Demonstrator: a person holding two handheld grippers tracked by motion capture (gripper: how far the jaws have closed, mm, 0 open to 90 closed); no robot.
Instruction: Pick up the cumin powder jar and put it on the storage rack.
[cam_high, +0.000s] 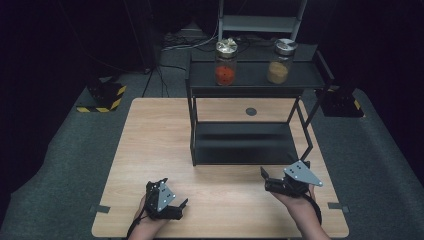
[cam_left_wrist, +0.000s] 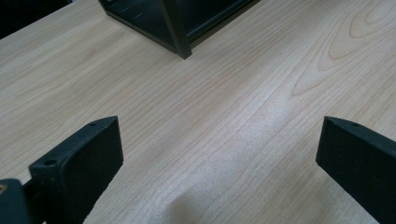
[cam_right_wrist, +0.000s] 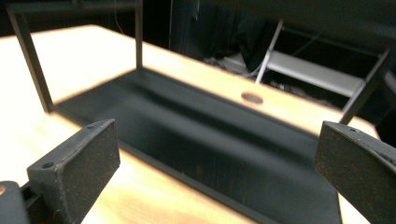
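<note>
Rack (cam_high: 245, 145) just beyond right tool (cam_high: 268, 181)

Inventory, my bench: two clear glass jars with silver lids on the upper shelf, one holding red-orange filling (cam_high: 225, 62), one holding tan filling (cam_high: 281, 62); one black metal two-tier shelf rack (cam_high: 250, 80); one light wooden table (cam_high: 155, 145); two black hand-held grippers of mine, left (cam_high: 176, 202) and right (cam_high: 266, 176), jaws parted; two yellow-and-black striped floor blocks (cam_high: 104, 96)
</note>
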